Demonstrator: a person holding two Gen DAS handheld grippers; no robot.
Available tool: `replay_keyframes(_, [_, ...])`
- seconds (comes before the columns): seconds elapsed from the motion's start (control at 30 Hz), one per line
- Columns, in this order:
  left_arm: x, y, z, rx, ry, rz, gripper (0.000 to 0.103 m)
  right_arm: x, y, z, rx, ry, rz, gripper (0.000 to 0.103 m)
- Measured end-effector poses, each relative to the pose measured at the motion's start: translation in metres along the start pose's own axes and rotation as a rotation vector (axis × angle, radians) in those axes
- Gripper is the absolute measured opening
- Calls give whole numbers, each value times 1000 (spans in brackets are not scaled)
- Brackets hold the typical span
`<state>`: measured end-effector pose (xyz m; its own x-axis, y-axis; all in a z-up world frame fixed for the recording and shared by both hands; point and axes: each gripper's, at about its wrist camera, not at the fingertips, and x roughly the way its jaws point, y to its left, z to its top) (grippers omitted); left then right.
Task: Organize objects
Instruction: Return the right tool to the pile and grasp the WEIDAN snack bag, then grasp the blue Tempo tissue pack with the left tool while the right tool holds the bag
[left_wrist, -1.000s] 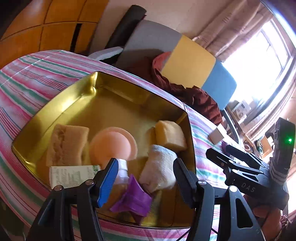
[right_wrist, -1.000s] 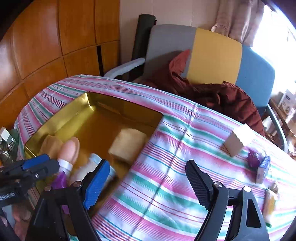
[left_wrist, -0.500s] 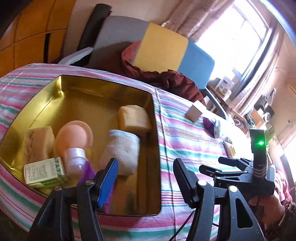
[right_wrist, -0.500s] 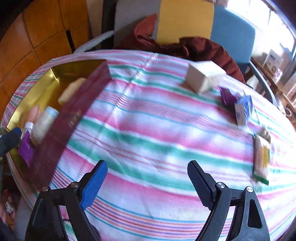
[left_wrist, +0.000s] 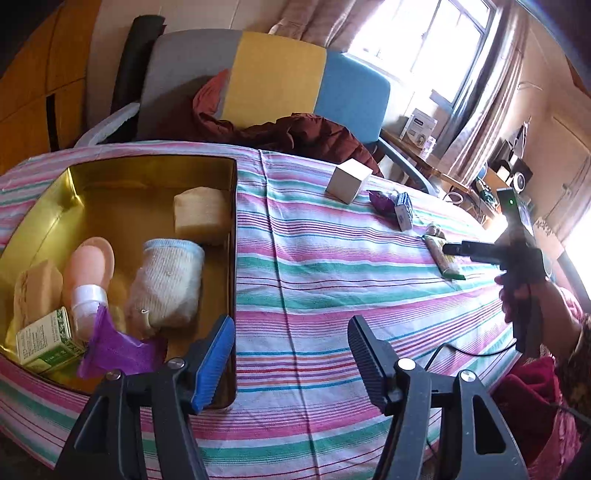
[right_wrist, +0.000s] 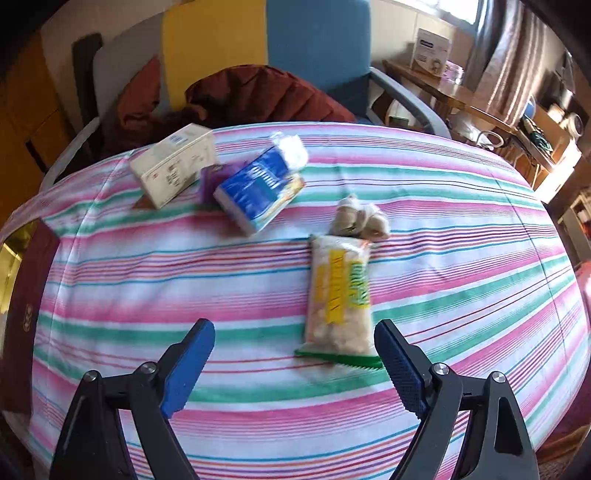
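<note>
**Now both grippers hang empty over the striped cloth**

Here my left gripper (left_wrist: 291, 354) is spread wide with nothing between its jaws, its blue pad just over the near right corner of the gold tin (left_wrist: 232, 206). The tin sits at nine o'clock on the striped tablecloth (left_wrist: 332, 280). Inside it, a pale yellow sponge (left_wrist: 201, 214) lies at the far right wall, and a rolled white towel (left_wrist: 166, 284) lies nearer, just beside that same wall. At the towel's nine o'clock stands a pink bottle with a white cap (left_wrist: 88, 273), touching a tan sponge (left_wrist: 37, 291) on its far side. A green-and-white box (left_wrist: 46, 341) and a purple wrapper (left_wrist: 118, 347) fill the near corner, the wrapper touching the box.

My right gripper (right_wrist: 295, 365) is also wide apart and holds nothing. The snack packet with yellow and green print (right_wrist: 340, 295) lies flat at twelve o'clock from it, its green sealed edge reaching close to the right finger. Touching the packet's far end is a small beige bundle (right_wrist: 360, 218). Toward eleven o'clock, well apart from the packet, a blue-and-white pack (right_wrist: 258, 188) lies tilted, with a cream carton (right_wrist: 173, 166) just beside it at its ten o'clock and a scrap of purple between them. A maroon cloth is heaped on the chair (right_wrist: 317, 48) beyond the table.
</note>
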<state>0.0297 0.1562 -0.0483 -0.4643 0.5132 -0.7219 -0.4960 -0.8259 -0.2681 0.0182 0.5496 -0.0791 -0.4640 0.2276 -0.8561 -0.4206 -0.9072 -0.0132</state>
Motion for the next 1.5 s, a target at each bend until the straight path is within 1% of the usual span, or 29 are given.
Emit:
replay_keyframes(0.07, [0, -5, 1, 11, -2, -8, 65, 6, -8, 7, -4, -11, -6, 89])
replay_keyframes(0.17, [0, -16, 2, 50, -10, 6, 65, 15, -14, 11, -27, -18, -24, 85])
replay_keyframes(0.3, [8, -30, 1, 93, 16, 0, 65, 31, -21, 12, 14, -14, 33, 77])
replay_keyframes(0.37, [13, -37, 0, 116, 29, 2, 65, 39, -23, 10, 31, -13, 51, 75])
replay_keyframes(0.43, [18, -46, -1, 141, 41, 1, 65, 49, -24, 6, 40, 11, 66, 75])
replay_keyframes(0.47, [22, -50, -2, 153, 50, -2, 65, 54, -25, 5, 50, 35, 66, 75])
replay_keyframes(0.53, [28, -59, -4, 171, 65, -9, 65, 54, -23, 6, 51, 31, 58, 74])
replay_keyframes(0.6, [36, -67, -5, 186, 86, -18, 65, 54, -18, 8, 32, 36, 73, 67])
replay_keyframes(0.67, [42, -73, -5, 196, 100, -27, 65, 54, -13, 7, 7, 45, 55, 63])
replay_keyframes(0.7, [45, -76, -5, 203, 106, -30, 65, 54, -10, 7, -6, 50, 44, 58])
replay_keyframes(0.73, [48, -80, -5, 211, 113, -31, 65, 53, -9, 8, -12, 52, 43, 51])
replay_keyframes(0.77, [51, -83, -4, 221, 117, -30, 65, 52, -9, 8, -8, 57, 51, 48])
replay_keyframes(0.83, [57, -90, -1, 241, 124, -32, 65, 52, -13, 8, 20, 71, 68, 44])
replay_keyframes(0.93, [69, -102, 7, 266, 134, -35, 65, 49, -20, 7, 58, 89, 75, 43])
replay_keyframes(1.07, [88, -121, 24, 313, 137, -30, 65, 47, -31, 6, 108, 114, 42, 43])
replay_keyframes(1.17, [106, -140, 40, 362, 134, -21, 65, 46, -42, 6, 167, 126, 56, 43])
replay_keyframes(1.3, [137, -170, 64, 408, 151, -21, 67, 46, -54, 6, 216, 134, 71, 43])
replay_keyframes(1.4, [165, -191, 82, 445, 161, -4, 67, 45, -61, 6, 248, 138, 63, 43])
replay_keyframes(1.5, [192, -206, 101, 444, 163, 5, 67, 45, -70, 7, 283, 143, 80, 43])
